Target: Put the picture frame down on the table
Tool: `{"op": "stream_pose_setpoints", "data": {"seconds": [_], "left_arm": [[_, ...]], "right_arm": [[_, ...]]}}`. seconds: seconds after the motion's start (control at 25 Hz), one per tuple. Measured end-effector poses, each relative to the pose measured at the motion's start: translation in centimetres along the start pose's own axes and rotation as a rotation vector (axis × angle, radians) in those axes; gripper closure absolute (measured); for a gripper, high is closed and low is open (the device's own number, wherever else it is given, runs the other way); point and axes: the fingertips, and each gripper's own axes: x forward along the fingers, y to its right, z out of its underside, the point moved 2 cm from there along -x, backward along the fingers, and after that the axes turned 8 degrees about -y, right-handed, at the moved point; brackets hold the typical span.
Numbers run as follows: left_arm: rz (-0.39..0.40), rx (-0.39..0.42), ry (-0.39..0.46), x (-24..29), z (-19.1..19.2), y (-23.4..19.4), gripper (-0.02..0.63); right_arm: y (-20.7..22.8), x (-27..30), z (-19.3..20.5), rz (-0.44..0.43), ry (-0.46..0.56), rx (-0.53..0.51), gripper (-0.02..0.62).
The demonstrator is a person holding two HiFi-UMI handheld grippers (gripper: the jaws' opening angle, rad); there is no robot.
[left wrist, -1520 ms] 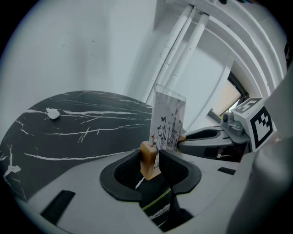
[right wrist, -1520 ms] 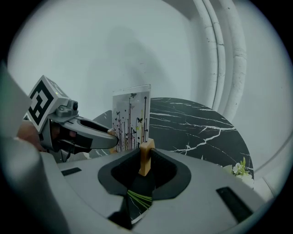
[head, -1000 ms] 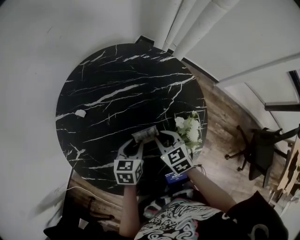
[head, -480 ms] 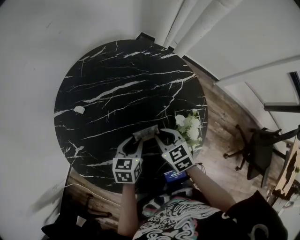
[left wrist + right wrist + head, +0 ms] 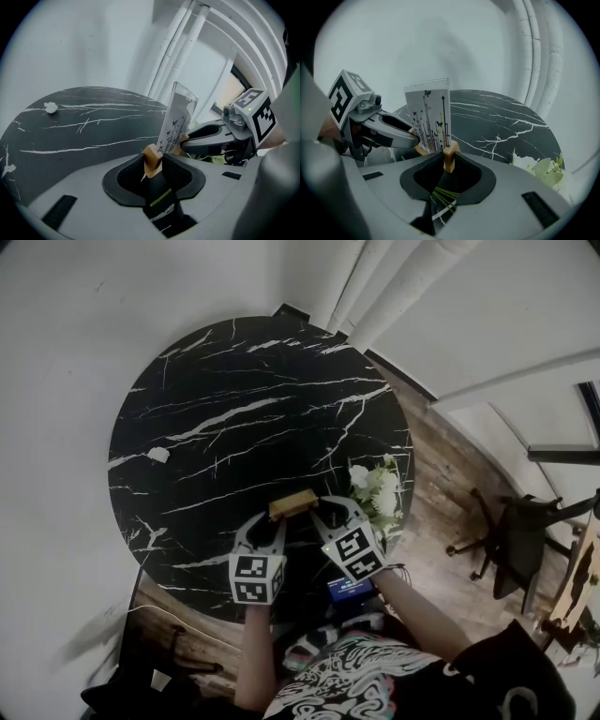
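The picture frame is a clear panel with a print of stems and butterflies, set in a tan wooden base. It is held upright over the near edge of the round black marble table. My left gripper is shut on the base's left end, with the panel rising beyond the jaws. The right gripper is shut on the other end, the printed face turned toward its camera. Each gripper sees the other across the frame: the right gripper and the left gripper.
White flowers stand at the table's right edge, close to the right gripper, and show as flowers. A small white scrap lies far left on the table. A blue-lit device sits under the right hand. A chair stands on the wooden floor.
In the head view the frame showed its pale printed face before; now it shows as a tan bar. Both grippers have stayed where they were, still gripping it.
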Motion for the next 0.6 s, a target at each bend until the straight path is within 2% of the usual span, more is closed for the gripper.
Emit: {"op": "stream_pose_setpoints", "data": {"seconds": [0.32,0.6], "left_arm": [[-0.024,0.032,-0.029,2.8,0.0,-1.5,0.482],[-0.025,0.022,-0.013,1.6,0.0,-1.0,0.48]], "right_arm": [[1.5,2.2,0.1,0.001,-0.019,0.008,0.522],[0.8,1.3,0.3,0.002,-0.018,0.011,0.522]]}}
